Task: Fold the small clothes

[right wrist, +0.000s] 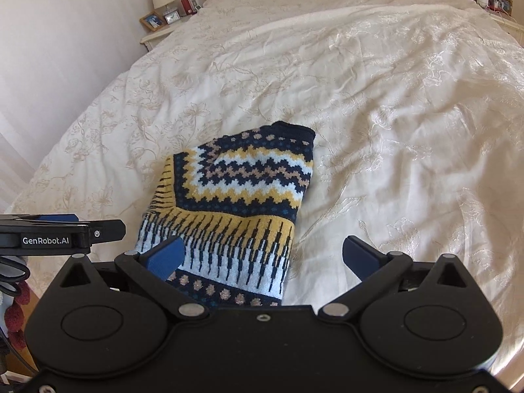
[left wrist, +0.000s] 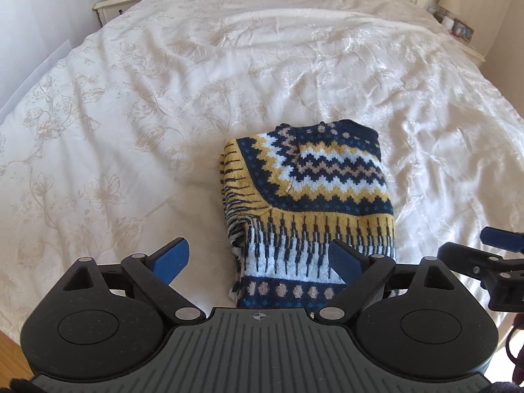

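A small knitted sweater (left wrist: 311, 190) in navy, yellow, white and tan zigzags lies folded into a compact rectangle on the white bed cover (left wrist: 147, 114). My left gripper (left wrist: 258, 258) hovers open just above its near hem, with nothing between the blue pads. The right gripper's arm (left wrist: 484, 255) shows at the right edge of the left wrist view. In the right wrist view the same sweater (right wrist: 239, 196) lies left of centre. My right gripper (right wrist: 262, 255) is open over the sweater's near right corner, holding nothing. The left gripper's body (right wrist: 62, 232) pokes in from the left.
The floral-embossed bed cover (right wrist: 393, 131) spreads wide on all sides of the sweater. A nightstand (left wrist: 121, 3) with a photo frame, clock and lamp stands at the far left. Another bedside surface (right wrist: 497, 3) with small items sits far right. Wooden floor (left wrist: 9, 347) shows below the bed's near left corner.
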Motion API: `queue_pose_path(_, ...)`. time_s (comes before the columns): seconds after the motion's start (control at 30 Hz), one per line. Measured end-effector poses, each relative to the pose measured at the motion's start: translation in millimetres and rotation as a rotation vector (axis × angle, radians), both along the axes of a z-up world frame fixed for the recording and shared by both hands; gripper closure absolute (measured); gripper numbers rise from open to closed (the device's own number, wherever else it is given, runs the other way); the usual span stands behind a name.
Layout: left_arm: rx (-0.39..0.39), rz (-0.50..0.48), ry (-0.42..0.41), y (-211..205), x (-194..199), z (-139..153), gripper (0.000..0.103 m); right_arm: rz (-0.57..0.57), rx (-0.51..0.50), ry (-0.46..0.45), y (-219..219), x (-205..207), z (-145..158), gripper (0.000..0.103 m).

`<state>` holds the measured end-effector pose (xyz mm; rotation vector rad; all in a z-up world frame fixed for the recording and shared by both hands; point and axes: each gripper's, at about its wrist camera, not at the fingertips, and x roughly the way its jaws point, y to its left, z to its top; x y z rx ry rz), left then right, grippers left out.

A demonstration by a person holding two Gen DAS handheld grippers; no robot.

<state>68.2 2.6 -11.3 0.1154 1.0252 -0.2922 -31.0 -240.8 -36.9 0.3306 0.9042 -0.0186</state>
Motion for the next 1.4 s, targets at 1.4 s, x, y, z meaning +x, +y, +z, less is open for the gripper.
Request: queue_pose_path(1.4, 0.077, 0.004, 0.005, -0.7, -64.4, 32.1, 0.017, -0.041, -0.068, -0.046, 17.8, -36.7, 41.4, 0.001)
